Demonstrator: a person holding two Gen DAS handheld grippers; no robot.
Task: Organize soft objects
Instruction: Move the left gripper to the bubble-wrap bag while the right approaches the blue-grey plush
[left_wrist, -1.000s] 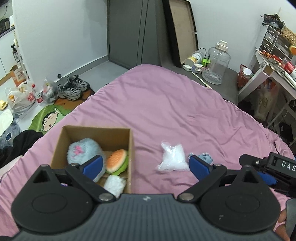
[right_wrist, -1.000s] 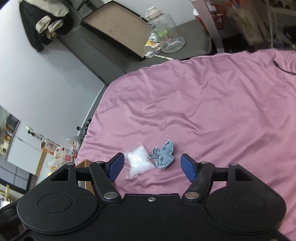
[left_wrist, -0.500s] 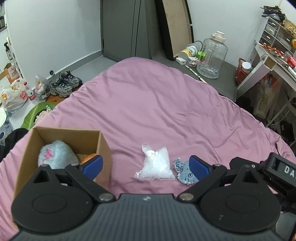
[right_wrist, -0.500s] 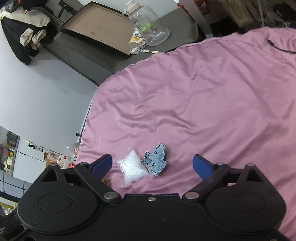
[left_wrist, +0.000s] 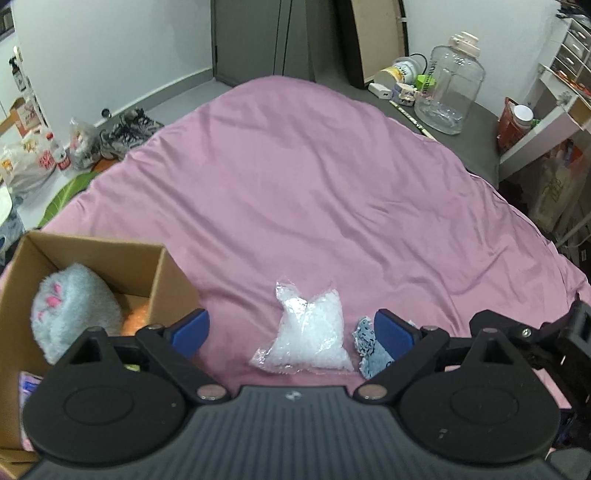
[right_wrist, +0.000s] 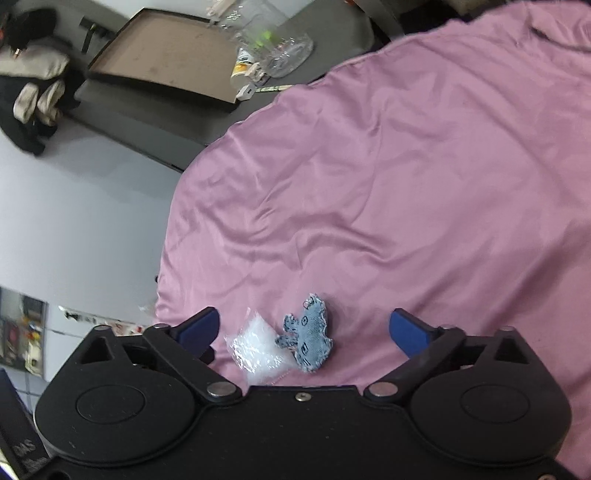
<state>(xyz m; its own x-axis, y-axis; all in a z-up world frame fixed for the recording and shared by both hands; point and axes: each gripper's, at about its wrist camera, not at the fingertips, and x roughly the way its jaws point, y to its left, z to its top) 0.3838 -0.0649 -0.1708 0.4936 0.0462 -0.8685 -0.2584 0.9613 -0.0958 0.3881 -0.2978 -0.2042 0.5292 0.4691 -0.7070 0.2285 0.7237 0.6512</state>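
A clear plastic bag of white filling (left_wrist: 310, 332) lies on the pink bedsheet (left_wrist: 295, 184), with a small blue denim toy (left_wrist: 365, 347) touching its right side. My left gripper (left_wrist: 291, 330) hangs open just above them, and the bag sits between its blue pads (left_wrist: 192, 328). My right gripper (right_wrist: 304, 330) is over the same pair. Its jaws are closing, with the bag (right_wrist: 256, 350) and the denim toy (right_wrist: 310, 339) between them, and the pads touch neither. At the left stands a cardboard box (left_wrist: 170, 280) holding a grey plush (left_wrist: 74, 306) and an orange item (left_wrist: 135, 321).
The pink sheet (right_wrist: 406, 184) stretches bare beyond the two objects. Past the bed's far edge a large clear jug (left_wrist: 447, 96) and small bottles stand on a grey surface. Shoes (left_wrist: 129, 133) and bags lie on the floor at the left.
My left gripper has moved right and down, so the box slid to the left edge and the bag now lies between its pads. The right gripper sank, rolled, and its jaws stand wider.
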